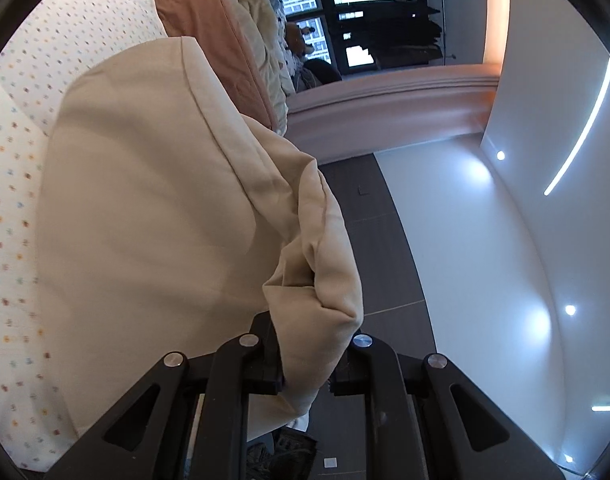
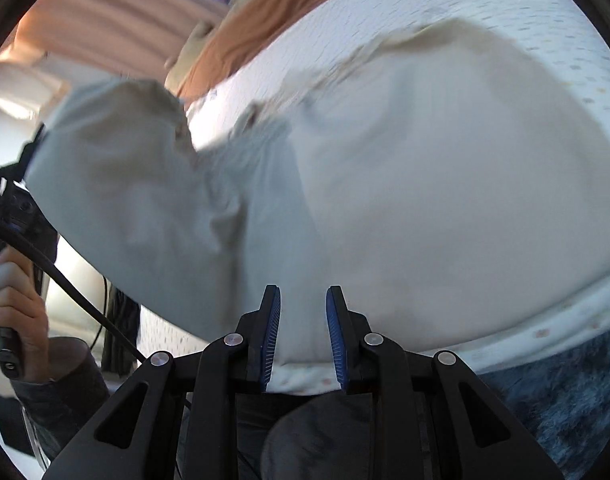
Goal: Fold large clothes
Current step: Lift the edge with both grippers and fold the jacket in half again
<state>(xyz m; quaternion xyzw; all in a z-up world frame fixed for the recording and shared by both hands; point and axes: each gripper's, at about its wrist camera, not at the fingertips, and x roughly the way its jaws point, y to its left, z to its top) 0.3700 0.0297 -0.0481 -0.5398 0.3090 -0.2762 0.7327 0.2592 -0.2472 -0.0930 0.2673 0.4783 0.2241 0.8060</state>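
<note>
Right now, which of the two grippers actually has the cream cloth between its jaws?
The left gripper: a bunched fold of the cream cloth is pinched in its jaws. The right gripper has bare blue pads with a clear gap.

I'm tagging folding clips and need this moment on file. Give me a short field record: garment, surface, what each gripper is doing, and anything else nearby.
garment: cream garment, large, partly lifted, the rest spread on the bed
surface: bed sheet, white with small coloured dots
left gripper: jaws shut on a bunched fold of the garment, raised off the bed
right gripper: jaws apart, nothing between them, over the garment near the bed edge
person: hand holding the left gripper's handle
nearby: orange pillow at the far end of the bed
image quality: right wrist view blurred
</note>
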